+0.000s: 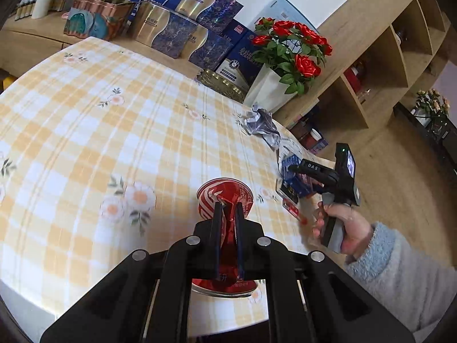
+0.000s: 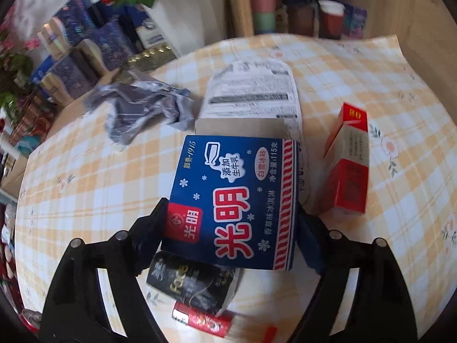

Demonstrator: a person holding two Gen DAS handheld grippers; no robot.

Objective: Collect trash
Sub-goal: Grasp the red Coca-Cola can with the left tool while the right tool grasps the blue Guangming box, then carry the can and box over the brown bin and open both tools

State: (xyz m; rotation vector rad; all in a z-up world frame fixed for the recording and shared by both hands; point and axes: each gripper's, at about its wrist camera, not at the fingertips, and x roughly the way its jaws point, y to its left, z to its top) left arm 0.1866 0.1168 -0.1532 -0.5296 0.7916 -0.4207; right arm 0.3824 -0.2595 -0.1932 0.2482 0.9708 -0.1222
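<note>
On the yellow checked tablecloth (image 1: 85, 131), several pieces of trash are lying near the far right edge. The left gripper (image 1: 228, 208) is pinching a red foil wrapper (image 1: 225, 197) between its nearly closed fingers, holding it above the cloth.

To its right, a hand (image 1: 342, 223) in a fluffy light-blue sleeve (image 1: 400, 271) is holding the right gripper (image 2: 231, 225) over the trash. Seen from the right wrist, its fingers are standing wide apart on either side of a blue carton (image 2: 234, 200) with white and red lettering. The left finger is sitting right at the carton's edge; whether either pad is actually pressing on it cannot be told.

Under the carton's near end a black packet (image 2: 194, 283) is lying, with a red lighter (image 2: 202, 318) just in front of it. A red and grey box (image 2: 347, 160) is standing to the right of the carton, apart from it. Behind the carton a white printed wrapper (image 2: 251, 91) is lying flat, and a crumpled grey-blue bag (image 2: 142, 108) is sitting to its left.

Beyond the table edge, red roses (image 1: 294, 48) in a white pot and blue and gold gift boxes (image 1: 168, 31) are lining a wooden counter.
</note>
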